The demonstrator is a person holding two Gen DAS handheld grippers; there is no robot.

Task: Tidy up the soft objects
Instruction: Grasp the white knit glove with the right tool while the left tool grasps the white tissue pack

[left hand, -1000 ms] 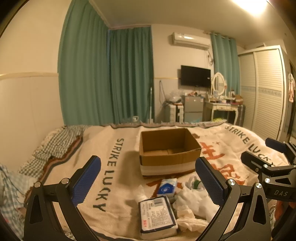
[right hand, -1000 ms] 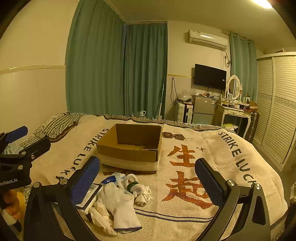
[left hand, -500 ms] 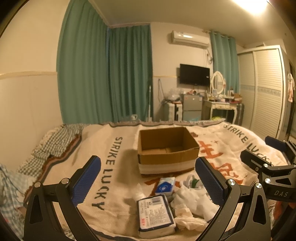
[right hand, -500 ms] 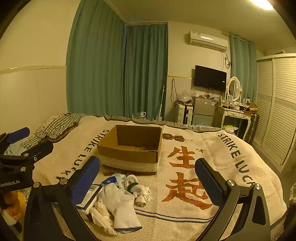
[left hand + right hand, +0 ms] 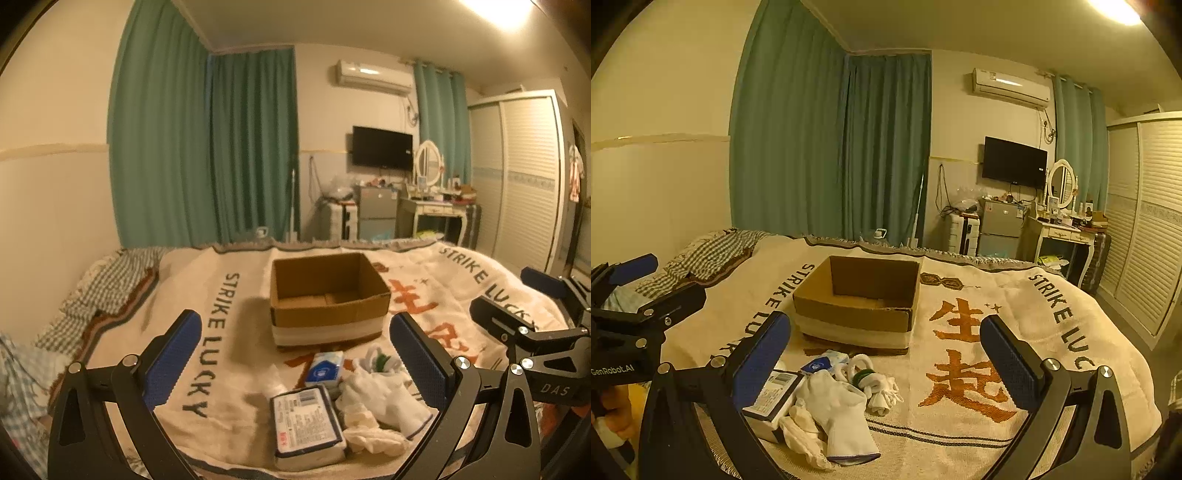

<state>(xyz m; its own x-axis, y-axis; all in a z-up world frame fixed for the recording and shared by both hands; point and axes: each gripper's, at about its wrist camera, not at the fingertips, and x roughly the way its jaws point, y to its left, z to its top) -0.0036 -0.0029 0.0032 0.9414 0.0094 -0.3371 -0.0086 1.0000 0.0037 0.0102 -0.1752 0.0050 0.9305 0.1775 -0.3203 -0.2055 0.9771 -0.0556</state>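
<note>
An open, empty cardboard box [image 5: 327, 295] [image 5: 858, 299] stands on the bed blanket. In front of it lies a pile: a flat wrapped pack [image 5: 306, 424] [image 5: 774, 397], a small blue-and-white tissue packet [image 5: 325, 369] [image 5: 818, 365], a white glove [image 5: 384, 398] [image 5: 838, 410], and a white bundle with a green ring [image 5: 380, 363] [image 5: 866, 378]. My left gripper [image 5: 295, 362] is open and empty, above the pile. My right gripper [image 5: 884, 358] is open and empty, above the pile's right side. Each gripper shows at the edge of the other's view.
The cream blanket [image 5: 979, 354] with "STRIKE LUCKY" lettering covers the bed. A checked cloth [image 5: 103, 291] lies at the far left. Green curtains, a TV, a dressing table and a wardrobe [image 5: 1145, 229] stand beyond the bed.
Both grippers have shifted only slightly; the left view has crept a little closer to the pile. Nothing was gripped or released.
</note>
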